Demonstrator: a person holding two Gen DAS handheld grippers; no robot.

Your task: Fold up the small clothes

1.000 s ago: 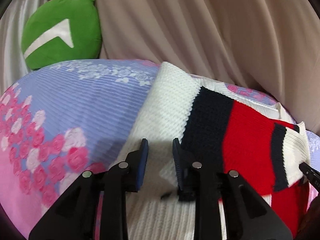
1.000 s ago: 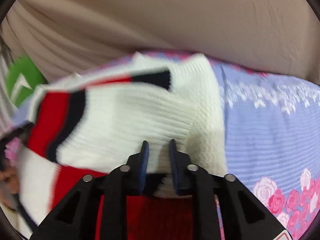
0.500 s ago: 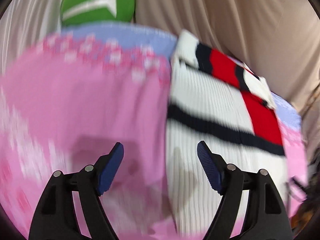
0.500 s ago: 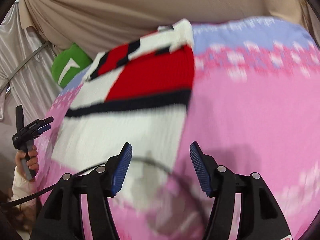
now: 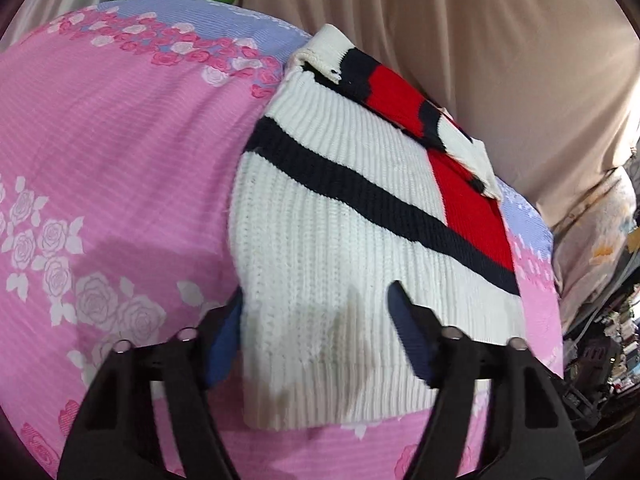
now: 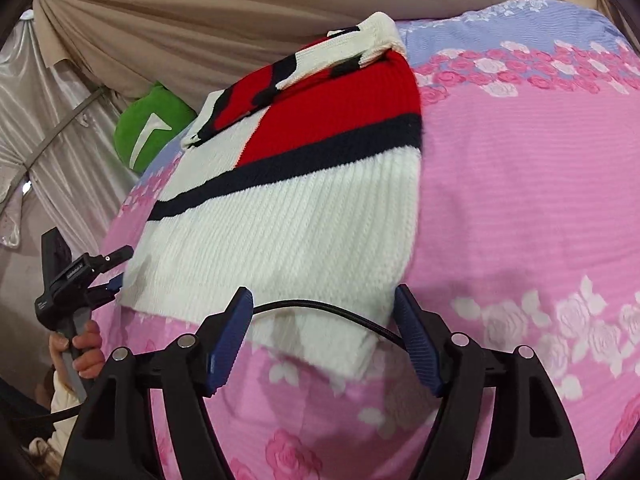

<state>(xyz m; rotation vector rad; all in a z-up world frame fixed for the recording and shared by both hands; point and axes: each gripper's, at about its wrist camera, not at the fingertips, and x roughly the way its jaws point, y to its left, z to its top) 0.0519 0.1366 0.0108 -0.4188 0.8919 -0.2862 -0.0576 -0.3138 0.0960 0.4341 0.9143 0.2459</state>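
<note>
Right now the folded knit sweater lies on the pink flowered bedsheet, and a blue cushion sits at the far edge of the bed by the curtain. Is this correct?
Not fully. The cushion at the far edge by the curtain is green with a white mark, not blue; the right wrist view shows it plainly. The rest holds: the folded knit sweater lies on the pink flowered bedsheet.

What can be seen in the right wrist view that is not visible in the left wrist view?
Only the right wrist view shows the left gripper from outside, held by a hand at the lower left, and a black cable across the sweater's hem. It also shows the right gripper, jaws opening around the hem corner without pressing.

Only the left wrist view shows cluttered shelves at the far right, and the left gripper's jaws closing over the other hem corner.

Both show the folded knit sweater, the floral bedspread, the green cushion and the beige drape.
</note>
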